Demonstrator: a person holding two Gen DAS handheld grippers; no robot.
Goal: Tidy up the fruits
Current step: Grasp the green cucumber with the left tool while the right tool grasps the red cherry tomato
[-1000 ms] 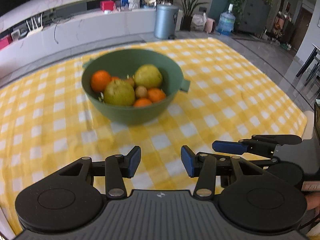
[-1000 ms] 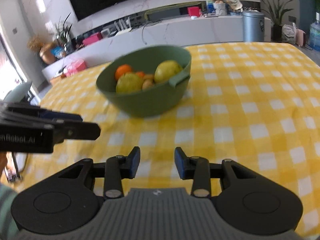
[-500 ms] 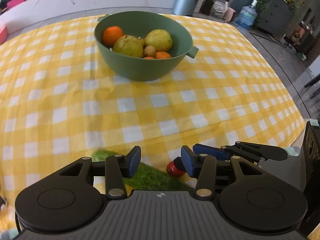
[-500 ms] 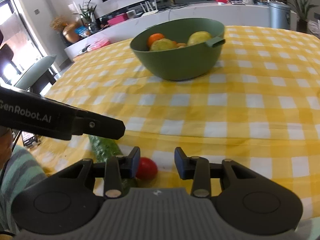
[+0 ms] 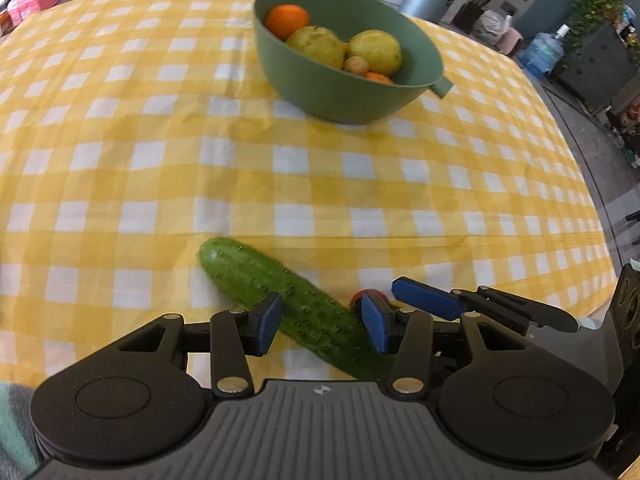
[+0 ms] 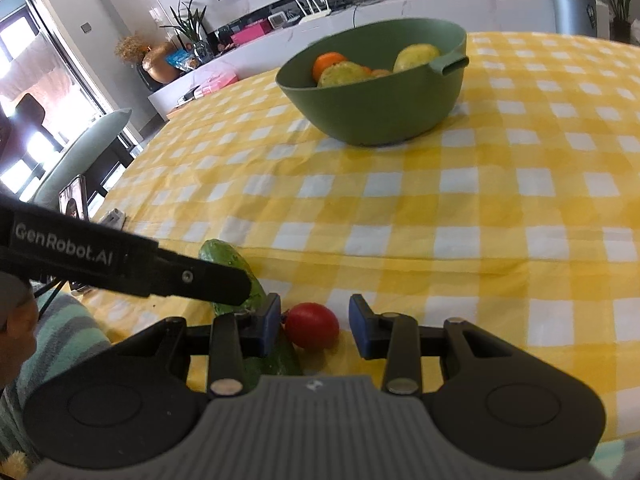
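1. The green bowl sat toward the far side of the worktop, on the yellow-and-white checked cloth. Inside it were an orange, two big yellowish-green fruits, a small tan round one and a sliver of another orange piece at the rim. The bowl had a little spout or handle tab sticking out on one side.
2. The stuff not in the bowl: a bumpy cucumber lay on the near edge of the cloth, with a small red tomato just beside it, well apart from the bowl.
3. The left gripper hung over the cucumber, fingers spread on either side of it and not pressing on it as far as I could see.
4. The right gripper had its fingers apart too, with the tomato sitting between them. There was a clear gap on the right side; the left one was close, and I couldn't tell if it touched.
5. Hard to see: the cucumber's near end was hidden behind the gripper bodies in both views, and from the left wrist only a red sliver of the tomato peeked out. The bottom of the bowl was covered by fruit.
6. Readable writing: "GenRobot.AI" on the side of the left gripper, seen from the right wrist.
7. A striped teal sleeve showed at the left edge.
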